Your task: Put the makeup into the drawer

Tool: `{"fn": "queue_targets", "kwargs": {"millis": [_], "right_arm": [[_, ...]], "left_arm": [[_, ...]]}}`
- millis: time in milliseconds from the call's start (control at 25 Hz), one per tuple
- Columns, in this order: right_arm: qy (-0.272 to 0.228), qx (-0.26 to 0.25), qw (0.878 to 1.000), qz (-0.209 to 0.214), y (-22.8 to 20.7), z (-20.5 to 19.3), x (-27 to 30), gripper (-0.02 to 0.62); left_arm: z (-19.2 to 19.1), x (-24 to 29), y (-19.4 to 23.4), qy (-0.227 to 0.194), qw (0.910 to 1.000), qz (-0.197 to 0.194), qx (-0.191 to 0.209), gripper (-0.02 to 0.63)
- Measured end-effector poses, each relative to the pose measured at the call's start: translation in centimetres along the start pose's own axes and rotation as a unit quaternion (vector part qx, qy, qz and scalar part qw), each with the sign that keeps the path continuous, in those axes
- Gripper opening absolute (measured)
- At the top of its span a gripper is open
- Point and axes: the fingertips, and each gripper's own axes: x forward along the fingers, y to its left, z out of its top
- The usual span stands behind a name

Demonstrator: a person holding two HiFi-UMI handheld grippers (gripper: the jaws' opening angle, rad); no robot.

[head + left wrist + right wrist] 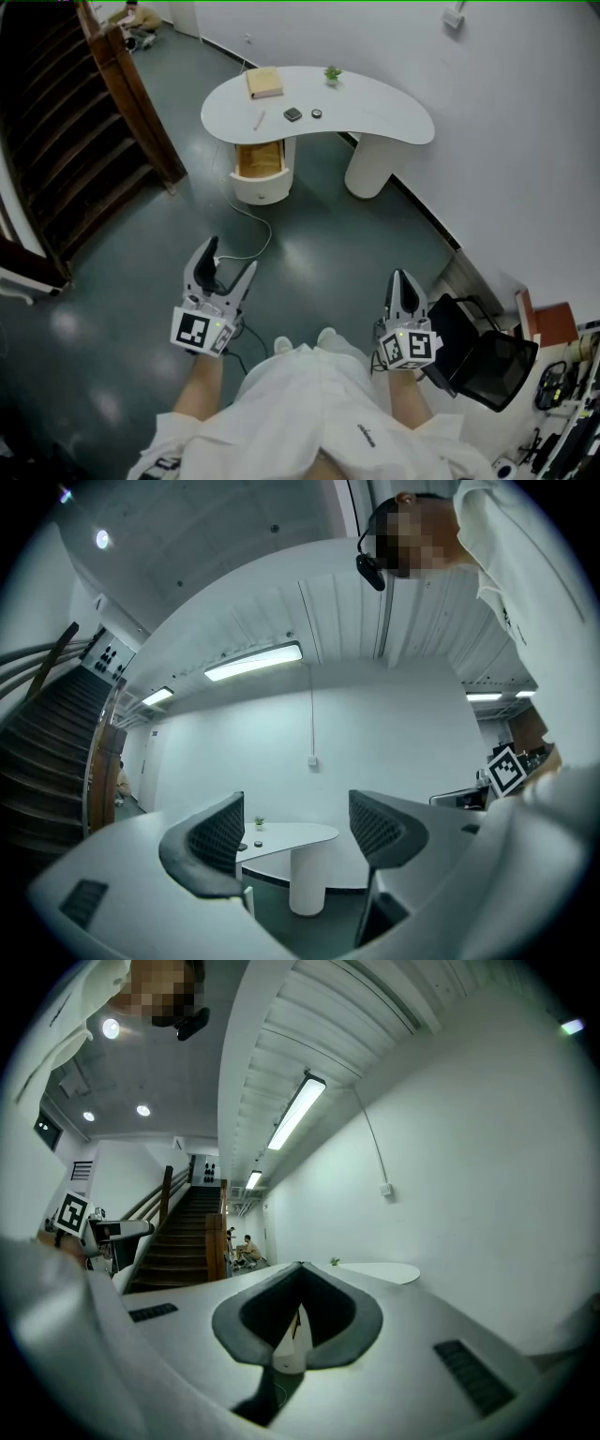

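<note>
Far ahead stands a white curved table [384, 111] with an open wooden drawer [259, 160] in its left pedestal. On the tabletop lie a dark square compact [292, 114], a small round item [317, 113] and a thin stick [260, 120]. My left gripper [232, 258] hangs over the floor well short of the table, jaws open and empty; in the left gripper view [295, 836] the table [300, 833] shows between the fingers [217, 841]. My right gripper [402, 278] is shut with nothing in it, jaws meeting in the right gripper view [298, 1319].
A tan box [264, 82] and a small plant [332, 73] also sit on the table. A wooden staircase [66, 141] rises at the left. A white cable [255, 236] trails over the dark floor. A black chair [487, 361] stands close at my right by the wall.
</note>
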Motion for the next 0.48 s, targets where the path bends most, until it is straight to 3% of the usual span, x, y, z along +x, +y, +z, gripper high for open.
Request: {"fn": "queue_targets", "kwargs": {"millis": [480], "right_arm": [[-0.006,0.003,1.000,0.010,-1.6,-0.4,3.5,0.017]], "left_arm": [[-1.9,3.7,0.0,0.008,0.9999,-0.003,-0.007,0.339]]}}
